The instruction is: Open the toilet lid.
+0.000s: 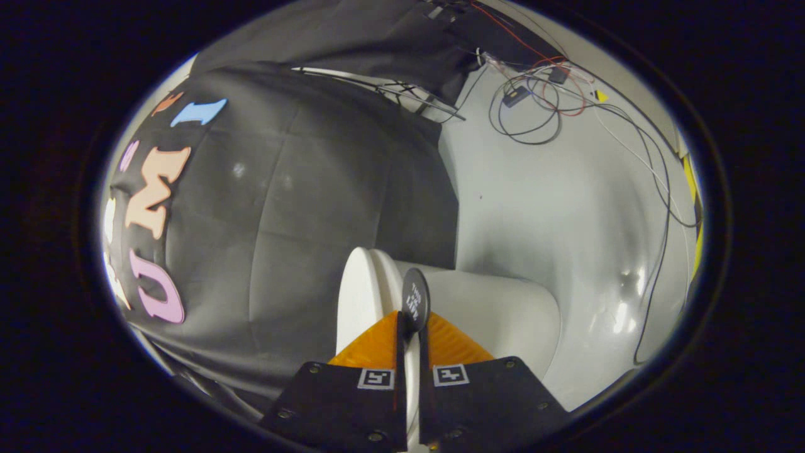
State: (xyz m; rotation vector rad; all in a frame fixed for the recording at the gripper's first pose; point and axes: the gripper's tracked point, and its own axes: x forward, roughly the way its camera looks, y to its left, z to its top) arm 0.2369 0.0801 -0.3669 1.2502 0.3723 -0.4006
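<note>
My gripper (pixel 412 319) is shut, with both fingers pressed on the rim of the white toilet lid (pixel 355 296). A dark round tab (pixel 415 294) on that rim sticks out just past the fingertips. The view is rolled to one side, so the lid shows edge-on, running ahead from between the fingers. The white toilet bowl (pixel 503 314) bulges out on the right of the lid. The part of the lid behind the fingers is hidden.
The black cloth wall (pixel 283 201) stands close on the lid's left side. A pale glossy floor (pixel 566 207) spreads beyond the bowl, with loose cables (pixel 534 107) and a small dark box (pixel 516 95) lying on it further out.
</note>
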